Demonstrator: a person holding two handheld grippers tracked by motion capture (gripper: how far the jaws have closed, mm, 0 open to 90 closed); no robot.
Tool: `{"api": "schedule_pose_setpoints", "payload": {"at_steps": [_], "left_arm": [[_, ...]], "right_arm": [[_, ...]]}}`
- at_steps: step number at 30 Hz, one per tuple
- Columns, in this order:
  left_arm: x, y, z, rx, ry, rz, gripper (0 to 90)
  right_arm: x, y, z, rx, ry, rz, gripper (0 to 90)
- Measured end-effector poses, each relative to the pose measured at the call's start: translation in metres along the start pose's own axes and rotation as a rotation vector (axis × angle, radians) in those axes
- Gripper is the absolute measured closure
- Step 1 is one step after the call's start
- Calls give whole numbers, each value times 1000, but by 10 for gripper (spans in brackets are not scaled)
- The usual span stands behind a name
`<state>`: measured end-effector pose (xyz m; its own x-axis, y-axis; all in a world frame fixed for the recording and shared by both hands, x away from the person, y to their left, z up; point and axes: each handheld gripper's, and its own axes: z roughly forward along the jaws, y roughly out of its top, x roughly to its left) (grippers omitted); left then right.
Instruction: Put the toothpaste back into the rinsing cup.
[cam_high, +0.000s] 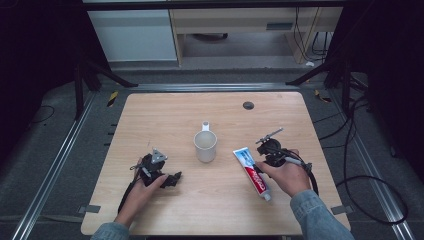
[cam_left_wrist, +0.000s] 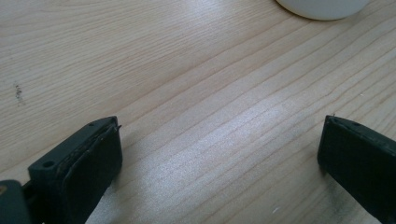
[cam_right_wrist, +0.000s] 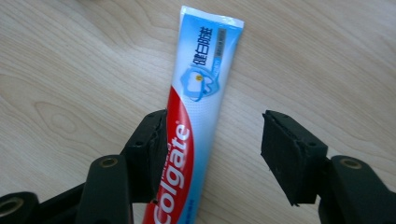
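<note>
In the left gripper view the white ceramic mug (cam_left_wrist: 322, 8) was cut off by the top edge, and in the right gripper view the red, white and blue toothpaste tube (cam_right_wrist: 198, 116) ran off the bottom edge, its cap unseen.

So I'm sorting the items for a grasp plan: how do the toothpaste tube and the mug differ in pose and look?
The toothpaste tube lies flat on the table, while the mug stands upright. The tube is long, flattened and printed red, white and blue; the mug is round and plain white. The tube lies between the jaws of the right claw, one jaw at its edge; the mug stands apart from both claws. Both rest on the same wooden tabletop.
</note>
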<state>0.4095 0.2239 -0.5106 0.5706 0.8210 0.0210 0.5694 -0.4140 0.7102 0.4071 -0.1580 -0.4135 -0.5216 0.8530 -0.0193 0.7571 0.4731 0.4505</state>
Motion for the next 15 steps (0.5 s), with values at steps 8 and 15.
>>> {"api": "schedule_pose_setpoints", "payload": {"at_steps": [8,15], "left_arm": [[0,0,0,0,0,0,0],[0,0,0,0,0,0,0]], "right_arm": [[8,7,14,46,30,26,368],[10,11,30,89,33,41,359]]}}
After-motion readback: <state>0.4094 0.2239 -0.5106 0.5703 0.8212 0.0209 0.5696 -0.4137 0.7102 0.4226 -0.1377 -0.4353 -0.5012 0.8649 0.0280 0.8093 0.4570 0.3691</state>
